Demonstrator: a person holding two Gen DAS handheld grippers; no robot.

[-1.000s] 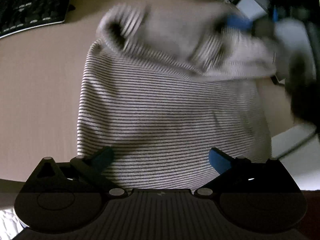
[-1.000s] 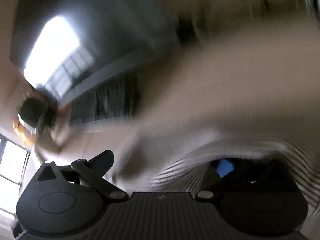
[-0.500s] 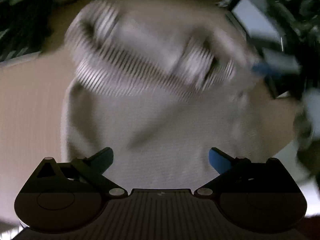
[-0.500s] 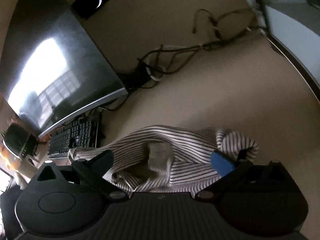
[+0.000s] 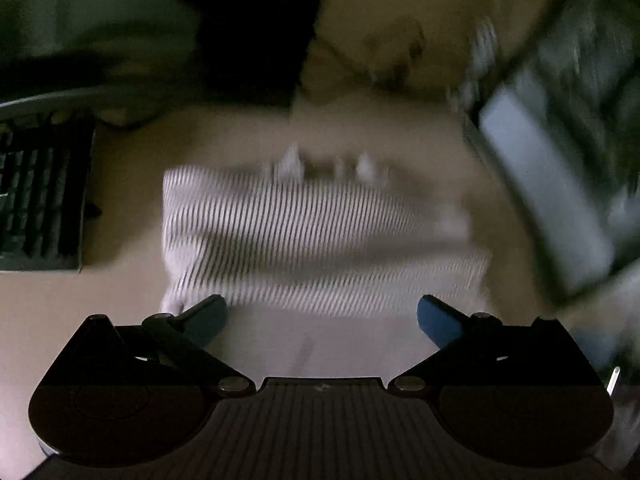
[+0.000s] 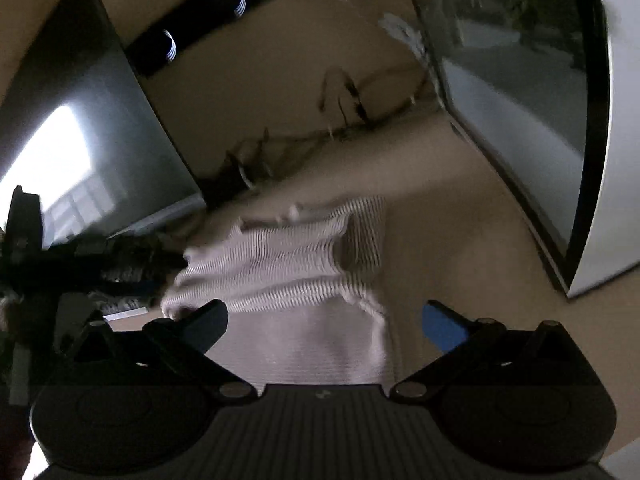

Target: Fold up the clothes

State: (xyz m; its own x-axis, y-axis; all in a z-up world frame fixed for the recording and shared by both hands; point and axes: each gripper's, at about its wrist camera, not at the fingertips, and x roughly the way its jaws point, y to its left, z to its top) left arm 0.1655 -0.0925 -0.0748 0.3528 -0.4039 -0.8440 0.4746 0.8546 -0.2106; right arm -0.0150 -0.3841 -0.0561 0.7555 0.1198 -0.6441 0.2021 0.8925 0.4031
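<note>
Both of my views are dim and muddy. The left wrist view is smeared by motion: the striped garment [image 5: 320, 240] blurs into streaks and the keyboard [image 5: 40, 200] is soft. My right wrist view is a little sharper, though the stripes still shimmer. The only bright patch is window glare on the monitor [image 6: 60, 168]. Fisheye bending curves every edge, and my tool bodies sit nearly black.

A tan desk [image 6: 460, 240] carries a dark keyboard [image 5: 40, 200] at the left, a tangle of cables [image 6: 280, 152] at the back, and two dark monitors [image 6: 100, 128], one each side.
</note>
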